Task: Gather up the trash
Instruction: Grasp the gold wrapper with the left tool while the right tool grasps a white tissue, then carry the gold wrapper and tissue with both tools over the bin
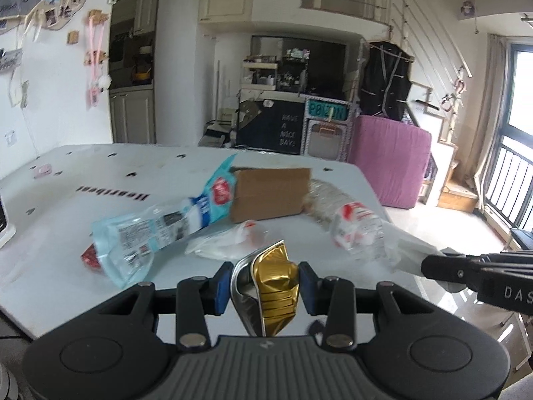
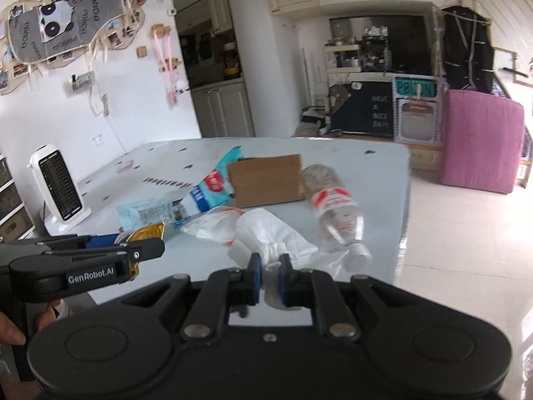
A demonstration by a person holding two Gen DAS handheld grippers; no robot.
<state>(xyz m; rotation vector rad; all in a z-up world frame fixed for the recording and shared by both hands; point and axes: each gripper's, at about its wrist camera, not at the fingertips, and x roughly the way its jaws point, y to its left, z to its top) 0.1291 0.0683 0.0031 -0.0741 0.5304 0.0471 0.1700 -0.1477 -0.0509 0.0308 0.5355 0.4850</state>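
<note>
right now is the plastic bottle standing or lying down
Lying down. The clear plastic bottle rests on its side on the table, cap end toward the camera, beside the cardboard box.

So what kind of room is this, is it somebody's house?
Most likely a lived-in home, an open living and kitchen space. There are kitchen cabinets at the back, a photo collage on the wall, and a small heater on the table with the trash.

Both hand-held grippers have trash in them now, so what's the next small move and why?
Probably carry both loads away to a bin. The left hand-held gripper clamps a gold foil wrapper, and the right hand-held gripper pinches a white plastic bag. No bin shows in either view.
</note>
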